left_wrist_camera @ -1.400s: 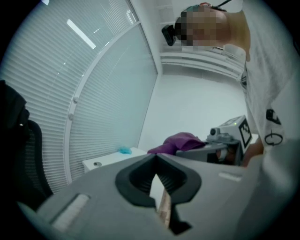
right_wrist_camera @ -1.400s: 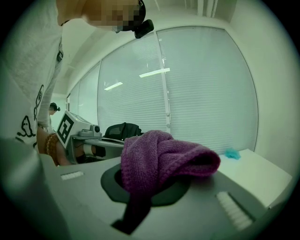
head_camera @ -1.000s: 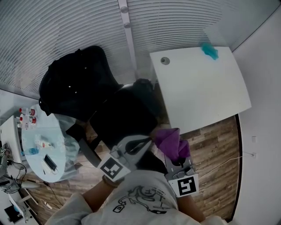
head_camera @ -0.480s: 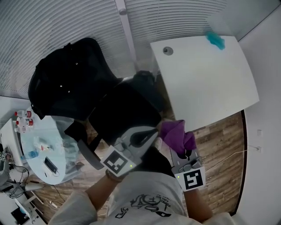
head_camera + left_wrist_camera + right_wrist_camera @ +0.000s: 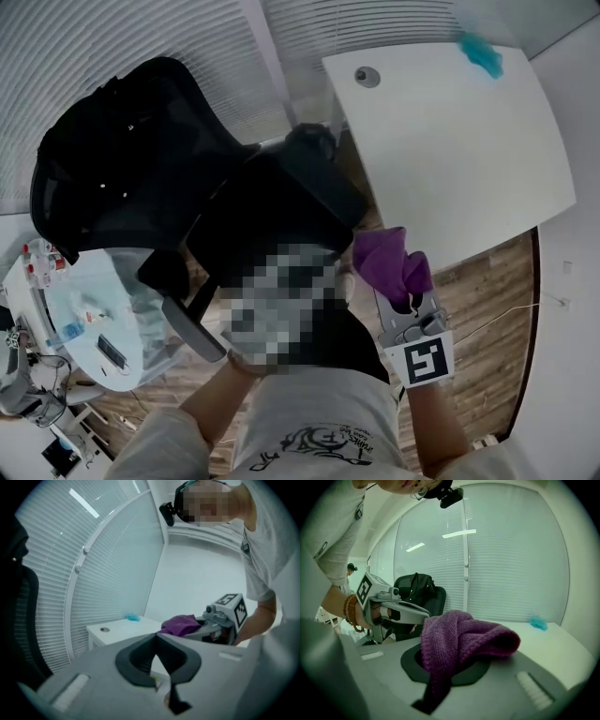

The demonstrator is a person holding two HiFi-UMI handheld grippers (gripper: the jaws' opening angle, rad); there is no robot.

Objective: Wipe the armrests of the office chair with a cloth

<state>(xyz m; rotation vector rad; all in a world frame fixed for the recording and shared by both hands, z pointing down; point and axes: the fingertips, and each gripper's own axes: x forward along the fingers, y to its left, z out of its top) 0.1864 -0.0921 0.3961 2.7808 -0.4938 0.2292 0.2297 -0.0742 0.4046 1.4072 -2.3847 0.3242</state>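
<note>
Cloth: the purple knitted cloth [image 5: 464,639] is bunched up and hanging out of the right tool, up in the air off the front corner of the chair seat and close to the near edge of the white counter; it touches neither.
Right tool: the right tool [image 5: 403,302] is clamped down on that cloth, with folds spilling over both pads and a tail trailing back toward the handle.
Left tool: the left tool [image 5: 157,637] has its jaws pressed together at the tips and nothing between them; it is held level just beside the right tool, both in front of the person's chest.
Office chair: the black office chair [image 5: 272,225] stands between the person and the window blinds [image 5: 141,37], with its backrest toward the glass.
Armrest: one grey-black armrest [image 5: 192,326] sticks out on the chair's left, well apart from the cloth.
White counter: the white counter [image 5: 450,159] is to the right of the chair, with a small teal item [image 5: 480,53] on its far corner and a round cable grommet [image 5: 367,77] on its far left corner.
Small round counter: the small round counter [image 5: 89,300] is off to the left and carries little bottles [image 5: 42,262] and a phone [image 5: 111,352].
Wrist: there is a bead bracelet [image 5: 349,611] on the arm behind the left tool.
</note>
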